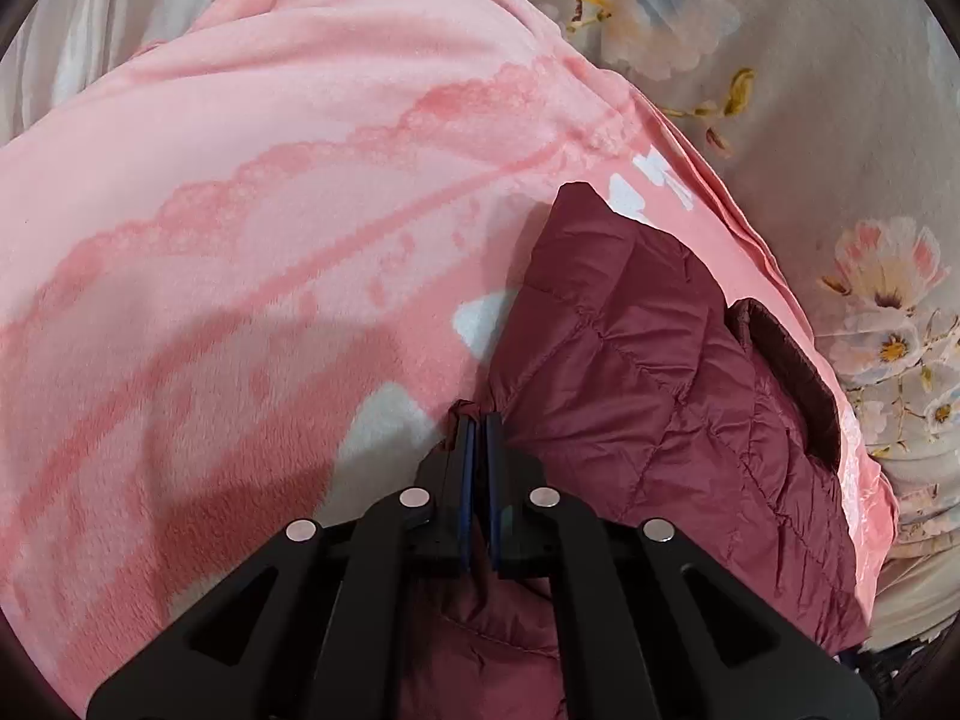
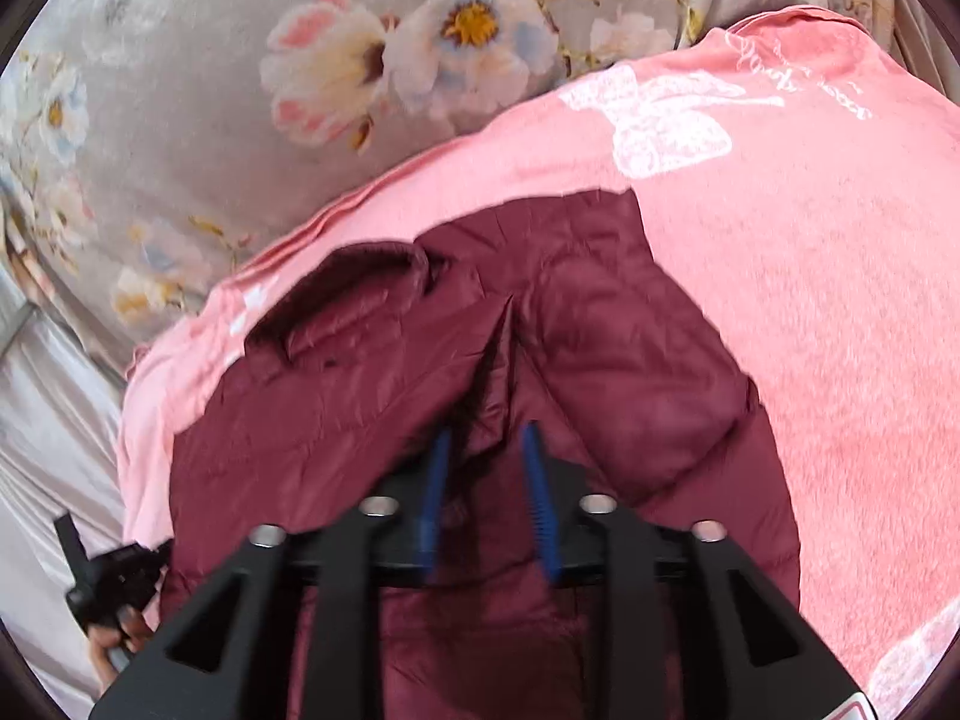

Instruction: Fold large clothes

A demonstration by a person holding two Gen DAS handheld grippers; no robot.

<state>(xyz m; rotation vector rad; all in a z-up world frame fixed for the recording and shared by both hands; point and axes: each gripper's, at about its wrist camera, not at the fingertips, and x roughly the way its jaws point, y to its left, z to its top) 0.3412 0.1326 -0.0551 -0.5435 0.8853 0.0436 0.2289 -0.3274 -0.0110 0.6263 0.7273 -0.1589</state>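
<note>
A maroon quilted puffer jacket (image 1: pixel 648 360) lies on a pink fleece blanket (image 1: pixel 270 210). My left gripper (image 1: pixel 478 420) is shut on a pinch of the jacket's edge at its left side, just above the blanket. In the right wrist view the jacket (image 2: pixel 600 330) lies partly folded with its collar (image 2: pixel 360 276) at the upper left. My right gripper (image 2: pixel 485 438) hangs over the jacket's middle seam with its blue pads apart, and a fold of jacket fabric rises between them; the frame is blurred.
The pink blanket (image 2: pixel 810 300) carries a white bow print and lies on a grey floral bedsheet (image 2: pixel 210 120), which also shows in the left wrist view (image 1: pixel 810 90). The left gripper's handle and a hand (image 2: pixel 108 600) show at the lower left of the right wrist view.
</note>
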